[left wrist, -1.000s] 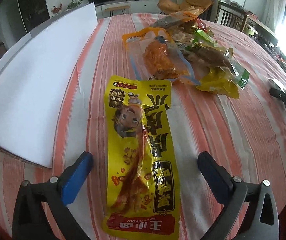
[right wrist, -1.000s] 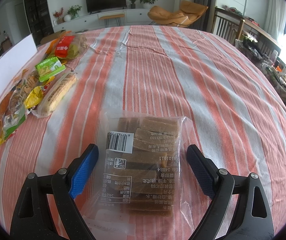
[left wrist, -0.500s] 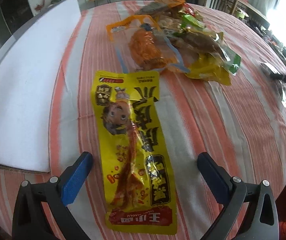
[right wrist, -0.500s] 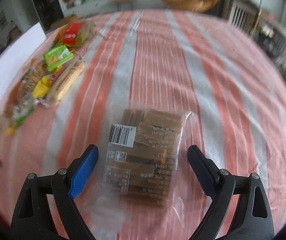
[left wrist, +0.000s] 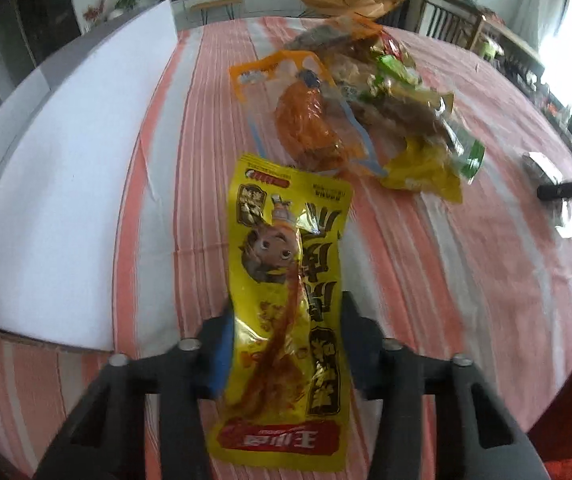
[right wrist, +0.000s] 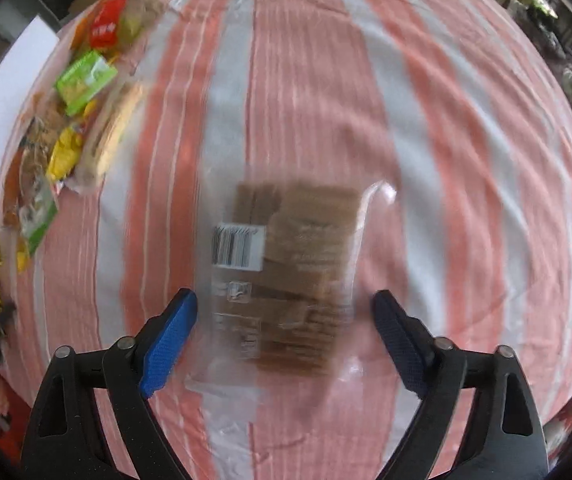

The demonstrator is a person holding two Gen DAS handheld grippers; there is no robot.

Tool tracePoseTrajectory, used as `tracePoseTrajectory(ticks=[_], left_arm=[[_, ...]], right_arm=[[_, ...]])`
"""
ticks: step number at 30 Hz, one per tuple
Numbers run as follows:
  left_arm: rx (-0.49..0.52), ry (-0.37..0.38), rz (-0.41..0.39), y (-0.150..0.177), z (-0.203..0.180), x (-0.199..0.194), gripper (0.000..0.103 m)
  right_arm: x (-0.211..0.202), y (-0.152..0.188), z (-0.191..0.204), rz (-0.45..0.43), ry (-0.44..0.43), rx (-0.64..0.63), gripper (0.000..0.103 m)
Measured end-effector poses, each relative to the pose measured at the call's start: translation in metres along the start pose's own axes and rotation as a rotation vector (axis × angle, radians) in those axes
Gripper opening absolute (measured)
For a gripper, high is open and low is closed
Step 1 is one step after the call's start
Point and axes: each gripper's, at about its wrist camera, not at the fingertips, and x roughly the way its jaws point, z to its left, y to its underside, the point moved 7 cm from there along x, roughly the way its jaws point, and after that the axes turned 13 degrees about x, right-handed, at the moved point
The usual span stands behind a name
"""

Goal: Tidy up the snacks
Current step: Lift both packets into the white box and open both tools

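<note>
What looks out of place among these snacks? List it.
The snack pile lies jumbled, packets overlapping at all angles. The long yellow packet and the clear bag of brown bars lie apart from it. Nothing is spilled or torn.

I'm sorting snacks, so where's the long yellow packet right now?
In the left wrist view, the yellow packet lies on the striped tablecloth, pinched in the left gripper, beside the white board.

The right wrist view is motion-blurred: the clear packet of brown bars [right wrist: 286, 276] has unreadable print. At nine o'clock, the snack pile [right wrist: 66, 136] smears, partly cut off.
</note>
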Motion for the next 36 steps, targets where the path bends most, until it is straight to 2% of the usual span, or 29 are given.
tracePoseTrajectory(ticks=[1,7,9,13,15,19,21,26,36], left_arm=[[-0.017,0.031,-0.027,-0.001,0.001,-0.007,0.035],[-0.06,0.114,-0.152,-0.008,-0.01,-0.045,0.035],[-0.079,0.15,-0.186,-0.012,-0.01,-0.059,0.035],[-0.117,0.16,-0.248,-0.023,0.004,-0.089,0.035],[-0.139,0.134,-0.269,-0.029,0.019,-0.103,0.035],[-0.18,0.001,-0.292,-0.034,0.064,-0.126,0.036],[-0.2,-0.033,-0.3,-0.033,0.08,-0.135,0.036],[-0.207,-0.196,-0.306,-0.037,0.13,-0.153,0.036],[-0.227,-0.353,-0.24,-0.029,0.212,-0.148,0.036]], right_arm=[[-0.005,0.001,0.001,-0.032,0.029,-0.027,0.054],[-0.046,0.021,0.006,-0.084,-0.054,-0.028,0.053],[-0.062,0.028,0.012,-0.094,-0.12,-0.015,0.053],[-0.093,0.033,0.044,-0.115,-0.236,-0.03,0.053],[-0.108,0.029,0.068,-0.118,-0.297,-0.059,0.053],[-0.135,0.028,0.136,-0.131,-0.409,-0.145,0.053],[-0.144,0.027,0.17,-0.135,-0.449,-0.187,0.053],[-0.155,0.024,0.244,-0.125,-0.5,-0.278,0.053],[-0.157,0.019,0.392,-0.089,-0.619,-0.383,0.054]])
